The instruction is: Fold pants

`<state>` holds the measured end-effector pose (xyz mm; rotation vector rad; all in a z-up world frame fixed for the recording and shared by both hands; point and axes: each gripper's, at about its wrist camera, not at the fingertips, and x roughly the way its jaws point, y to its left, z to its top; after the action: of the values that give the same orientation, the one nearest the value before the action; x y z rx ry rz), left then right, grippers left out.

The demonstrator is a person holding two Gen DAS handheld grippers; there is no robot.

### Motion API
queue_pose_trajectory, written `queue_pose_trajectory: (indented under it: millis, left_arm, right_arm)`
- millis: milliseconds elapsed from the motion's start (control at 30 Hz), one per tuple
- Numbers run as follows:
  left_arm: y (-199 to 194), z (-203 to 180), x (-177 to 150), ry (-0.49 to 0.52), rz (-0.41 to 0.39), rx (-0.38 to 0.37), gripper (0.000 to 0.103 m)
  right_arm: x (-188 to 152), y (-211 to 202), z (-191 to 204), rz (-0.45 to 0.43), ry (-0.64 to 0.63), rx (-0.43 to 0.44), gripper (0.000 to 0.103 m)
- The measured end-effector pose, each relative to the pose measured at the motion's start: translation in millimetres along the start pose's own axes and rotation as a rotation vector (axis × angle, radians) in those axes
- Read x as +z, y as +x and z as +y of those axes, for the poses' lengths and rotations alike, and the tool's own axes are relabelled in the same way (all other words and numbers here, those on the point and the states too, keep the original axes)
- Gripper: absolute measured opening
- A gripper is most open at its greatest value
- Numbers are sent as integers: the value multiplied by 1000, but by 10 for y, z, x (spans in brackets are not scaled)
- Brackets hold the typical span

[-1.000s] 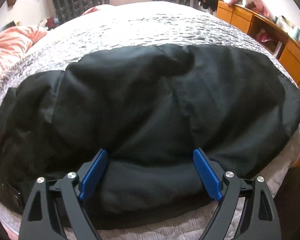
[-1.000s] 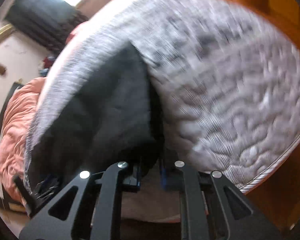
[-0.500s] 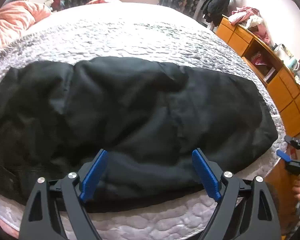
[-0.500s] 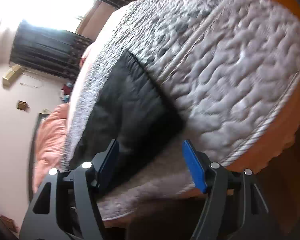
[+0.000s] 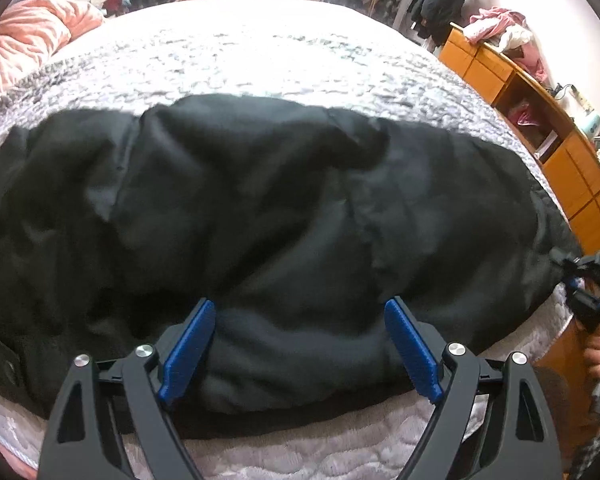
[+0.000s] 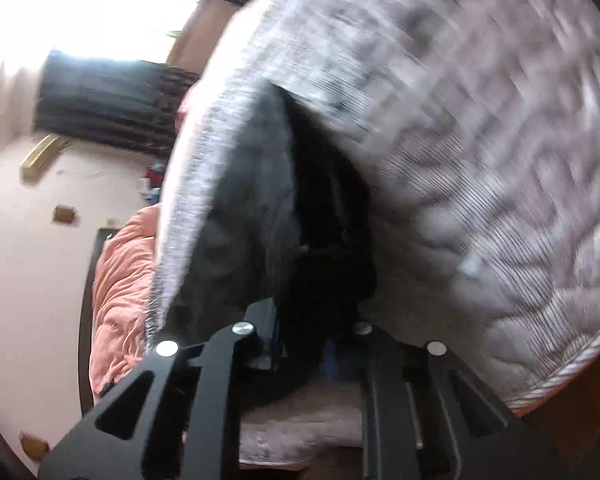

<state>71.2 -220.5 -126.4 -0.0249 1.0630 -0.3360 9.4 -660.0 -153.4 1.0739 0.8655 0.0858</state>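
The black pants [image 5: 260, 220] lie spread across the near part of the bed [image 5: 280, 60], on its grey quilted cover, running from one side of the left wrist view to the other, with a rumpled bulge near their middle and a soft roll of cloth along the near edge.

The left tool [image 5: 296, 340] stands wide, its blue pads either side of that near roll but not pinching it (the cloth sits between them, loose). The right tool [image 6: 304, 344] is at the far right end of the pants, near the bed's corner. Its jaws are closing and stand narrow, with dark cloth bunched between them, so it looks clamped on that end of the pants. From the left wrist view it shows only at the frame's edge, with fingers [image 5: 598, 356] of the person's hand on its handle.

The step in hand seems to be taking hold for a fold: one end is gripped, the near edge not yet.

The next move calls for the left tool to close on the near roll, catching all layers rather than only the top one. Then both ends need to lift together, so the cloth carries over evenly without dragging the cover.
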Motion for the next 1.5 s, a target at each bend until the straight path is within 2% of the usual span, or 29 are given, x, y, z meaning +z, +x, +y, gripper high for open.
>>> queue_pose_trajectory:
  millis: [100,167,200,267,333,367,433,500,567,633,667,733,833,900,1033,1133,1233,1333,1500]
  left_arm:
    - [-9,-23,57,8,-45,52,87]
    - [-22,19,71,-22,-83,38,87]
    - [29,22,67,-18,-69,42,87]
    - [178,-5,23,14,-15,55,87]
    - [172,-94,-40,71,-33,87,87]
    - [141,-113,-51,75,-32,75,86]
    - [39,-88,-59,45,-45,38,86]
    - [7,-30,-68,35,-65,80,86]
    - [109,42,-109,39,-31,92,87]
    - [160,-1,-132,109,-21,96,88]
    - [137,-3,-117,112,-14,90,88]
    - [7,111,-69,49,-1,29,86]
    - [-260,363,-27,-48,-41,-11,86]
    - [-439,524,-32,-72,-71,-1,87]
    - [-760,972,-116,-120,-114,74,89]
    - [-900,1330,-202,-170,-113,135,89]
    - [-1006,1571,-268,-224,-109,157,89]
    - [-1102,1747,-271,-256,-119,181,90]
    - [-1233,1966,-301,-278,-130,200,90]
  right_arm:
    - [53,-329,471,-91,-131,75,11]
    - [68,-474,634,-151,-204,24,11]
    - [77,-490,630,-160,-205,-12,11]
    - [111,-350,376,-108,-129,-139,11]
    - [90,-155,-3,-34,-29,-244,11]
    - [61,-82,-169,-10,6,-253,11]
    - [8,-81,-292,-19,43,-215,11]
    - [0,-155,-204,-51,14,-199,11]
    - [4,-123,-140,-40,-22,-247,11]
    - [30,42,-98,5,-28,-335,12]
    - [33,57,-62,5,-27,-353,12]
    - [39,8,140,-33,-62,-352,12]
    - [25,-179,558,-92,-134,-284,12]
    - [5,-265,916,-120,-223,-245,12]
    - [-141,-321,1674,-141,-443,-227,12]
    - [-395,-98,2199,-114,-602,-227,13]
    - [-740,152,2574,-77,-737,-231,14]
    - [-1012,442,2811,-14,-798,-202,14]
    - [-1279,747,3005,68,-838,-199,14]
